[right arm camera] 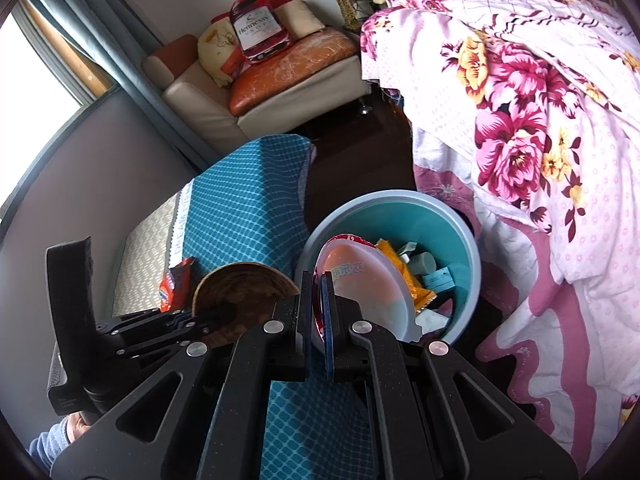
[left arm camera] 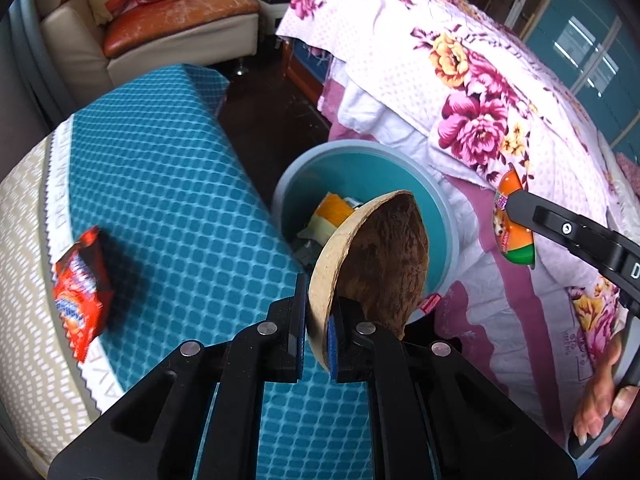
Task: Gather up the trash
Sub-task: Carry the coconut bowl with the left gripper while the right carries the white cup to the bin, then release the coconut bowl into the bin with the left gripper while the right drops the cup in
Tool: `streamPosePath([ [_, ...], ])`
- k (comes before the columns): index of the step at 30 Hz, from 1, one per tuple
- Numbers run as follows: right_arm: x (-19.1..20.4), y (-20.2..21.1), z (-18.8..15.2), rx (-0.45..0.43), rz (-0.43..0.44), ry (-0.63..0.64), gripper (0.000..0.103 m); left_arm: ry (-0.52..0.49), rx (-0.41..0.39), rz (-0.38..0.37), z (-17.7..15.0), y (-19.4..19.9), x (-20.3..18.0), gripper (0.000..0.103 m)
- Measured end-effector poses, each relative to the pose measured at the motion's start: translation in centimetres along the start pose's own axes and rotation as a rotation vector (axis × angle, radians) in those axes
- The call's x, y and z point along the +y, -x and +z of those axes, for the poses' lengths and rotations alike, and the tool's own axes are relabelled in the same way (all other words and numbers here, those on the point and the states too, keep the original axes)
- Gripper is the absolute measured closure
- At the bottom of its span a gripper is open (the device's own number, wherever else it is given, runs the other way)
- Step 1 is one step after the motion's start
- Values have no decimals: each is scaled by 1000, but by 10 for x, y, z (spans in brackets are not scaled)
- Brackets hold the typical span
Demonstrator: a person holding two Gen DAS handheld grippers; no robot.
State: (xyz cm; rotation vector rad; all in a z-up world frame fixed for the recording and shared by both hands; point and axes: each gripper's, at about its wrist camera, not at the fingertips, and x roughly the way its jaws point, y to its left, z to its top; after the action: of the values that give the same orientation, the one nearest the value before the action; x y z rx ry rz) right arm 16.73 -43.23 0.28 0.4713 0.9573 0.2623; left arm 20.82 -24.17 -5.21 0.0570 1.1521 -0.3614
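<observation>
Bin (right arm camera: 460,216) part-filled with wrappers; left gripper (left arm camera: 318,336) fingers pinching coconut shell (left arm camera: 372,264) by its 7 o'clock rim, right gripper (right arm camera: 318,320) fingers pinching noodle lid (right arm camera: 368,280) above it; red packet (left arm camera: 80,292) remaining on surface (left arm camera: 168,184).

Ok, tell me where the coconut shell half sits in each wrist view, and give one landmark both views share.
Left wrist view: coconut shell half centre, clamped in the left tool, in front of the bin.
Right wrist view: lower left, held by the left tool.
Shared landmark: the blue trash bin.
</observation>
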Motion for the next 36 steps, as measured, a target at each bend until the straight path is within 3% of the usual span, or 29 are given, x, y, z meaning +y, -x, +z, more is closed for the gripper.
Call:
streamPosePath([
  [19, -31, -15, 3, 30, -41, -53, 98, -67, 130, -15, 2, -64, -33, 90],
  [22, -34, -16, 1, 35, -42, -61, 98, -61, 139, -3, -1, -68, -32, 85],
  [24, -35, -17, 1, 38, -42, -63, 98, -45, 135, -6, 0, -66, -28, 71],
  [29, -36, -21, -1, 44, -43, -65, 98, -29, 97, -30, -1, -50, -22, 65],
  [32, -34, -24, -2, 50, -44, -65, 98, -25, 59, -15, -3, -35, -18, 45],
  [36, -32, -28, -2, 59, -48, -65, 98, 2, 14, -24, -4, -16, -10, 34],
])
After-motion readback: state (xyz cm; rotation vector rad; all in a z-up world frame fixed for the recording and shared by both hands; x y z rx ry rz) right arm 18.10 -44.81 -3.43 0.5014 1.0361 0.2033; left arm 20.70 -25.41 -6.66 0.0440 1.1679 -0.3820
